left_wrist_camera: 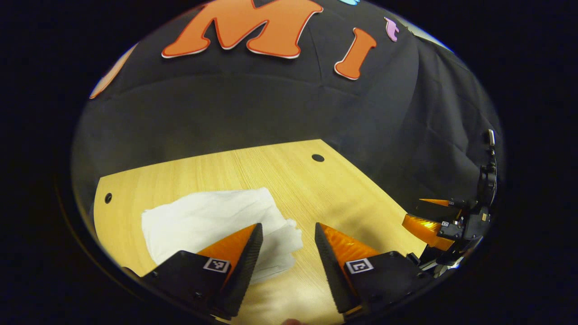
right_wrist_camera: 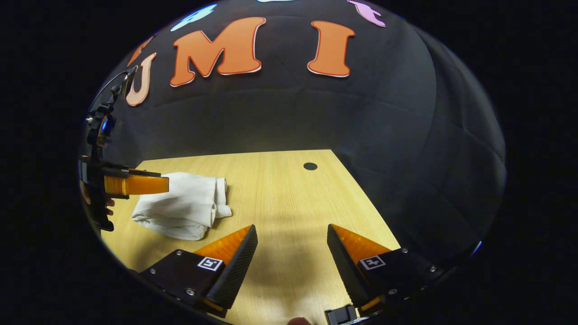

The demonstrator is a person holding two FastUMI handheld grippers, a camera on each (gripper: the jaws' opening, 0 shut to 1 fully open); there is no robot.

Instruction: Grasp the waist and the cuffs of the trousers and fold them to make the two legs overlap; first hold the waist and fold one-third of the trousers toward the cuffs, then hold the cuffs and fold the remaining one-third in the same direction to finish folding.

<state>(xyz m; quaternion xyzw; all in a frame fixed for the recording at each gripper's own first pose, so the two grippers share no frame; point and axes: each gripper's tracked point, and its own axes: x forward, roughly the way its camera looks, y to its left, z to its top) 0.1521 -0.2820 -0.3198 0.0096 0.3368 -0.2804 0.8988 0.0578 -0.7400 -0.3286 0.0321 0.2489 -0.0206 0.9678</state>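
In the left gripper view, a wooden table [left_wrist_camera: 280, 171] is seen reaching back to the black cloth wall [left_wrist_camera: 253, 108], with its far edge and its slanted right edge both in sight and a small dark hole [left_wrist_camera: 318, 158] set near the far right corner. A second hole [left_wrist_camera: 108, 197] is seen near the left edge. A broad stretch of bare wood is left open ahead and to the right of the folded white trousers [left_wrist_camera: 207, 221], which are laid on the left part of the table. The left gripper [left_wrist_camera: 289, 232] is held with its jaws wide apart and nothing between them; its left finger is seen in front of the bundle's near right corner, while the right finger is over bare wood. The right gripper [left_wrist_camera: 440, 212] is seen at the far right, beyond the table's edge. In the right gripper view, the right gripper [right_wrist_camera: 292, 234] is likewise held wide open over bare wood, well apart from the trousers [right_wrist_camera: 180, 205], which lie to its left. The left gripper [right_wrist_camera: 135, 184] is seen just beside the bundle's left end, gripped by a hand [right_wrist_camera: 97, 205]; whether it touches the cloth cannot be told.
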